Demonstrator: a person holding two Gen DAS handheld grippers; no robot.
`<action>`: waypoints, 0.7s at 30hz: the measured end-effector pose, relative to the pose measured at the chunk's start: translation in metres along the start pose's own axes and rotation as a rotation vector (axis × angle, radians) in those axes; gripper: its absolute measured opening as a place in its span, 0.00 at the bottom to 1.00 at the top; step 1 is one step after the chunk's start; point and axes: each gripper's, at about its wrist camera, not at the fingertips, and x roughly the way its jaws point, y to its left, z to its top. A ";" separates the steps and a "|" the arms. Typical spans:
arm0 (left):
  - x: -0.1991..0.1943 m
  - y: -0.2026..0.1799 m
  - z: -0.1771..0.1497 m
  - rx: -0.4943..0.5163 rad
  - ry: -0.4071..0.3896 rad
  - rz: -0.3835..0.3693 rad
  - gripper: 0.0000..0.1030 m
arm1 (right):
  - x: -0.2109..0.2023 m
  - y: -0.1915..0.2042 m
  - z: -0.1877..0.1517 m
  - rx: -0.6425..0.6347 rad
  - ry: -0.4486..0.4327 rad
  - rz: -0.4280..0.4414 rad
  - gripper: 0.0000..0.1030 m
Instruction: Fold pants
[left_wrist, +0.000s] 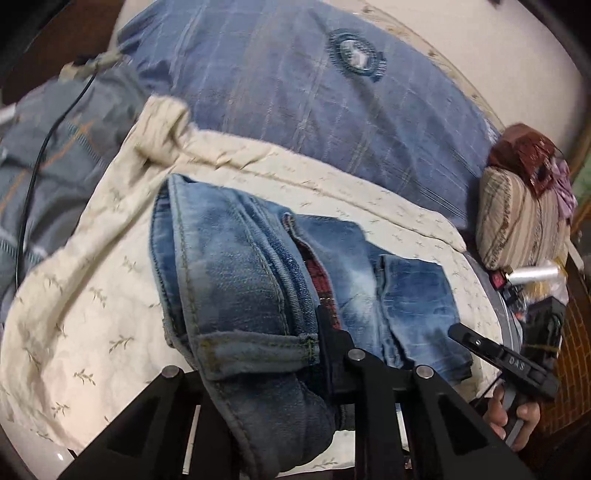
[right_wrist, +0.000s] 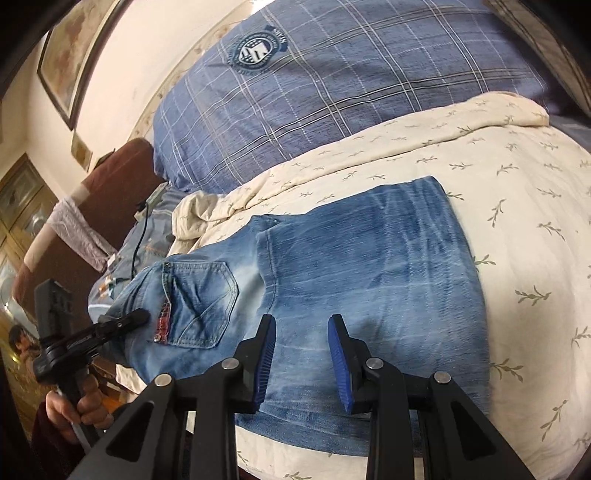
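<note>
Faded blue jeans lie folded on a cream leaf-print quilt, back pocket up. My left gripper is shut on the waistband end of the jeans. That end is lifted and drapes over its black fingers, hiding one of them. In the right wrist view the left gripper bites the waistband beside the red-trimmed pocket. My right gripper hangs over the near part of the jeans. Its blue pads stand apart with nothing pinched between them. The right gripper also shows at the jeans' right edge, held by a hand.
A large blue plaid pillow lies behind the quilt. A black cable runs over grey bedding at the left. A striped cushion and small clutter sit at the bed's right end. A framed picture hangs on the wall.
</note>
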 end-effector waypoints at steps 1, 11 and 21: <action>-0.002 -0.006 0.001 0.018 -0.003 -0.004 0.19 | 0.000 -0.001 0.002 0.012 0.008 0.024 0.32; -0.010 -0.043 -0.008 0.159 -0.050 -0.006 0.19 | 0.030 0.078 0.090 -0.056 0.242 0.333 0.69; -0.010 -0.083 -0.024 0.356 -0.097 0.017 0.19 | 0.068 0.239 0.121 -0.503 0.411 0.211 0.70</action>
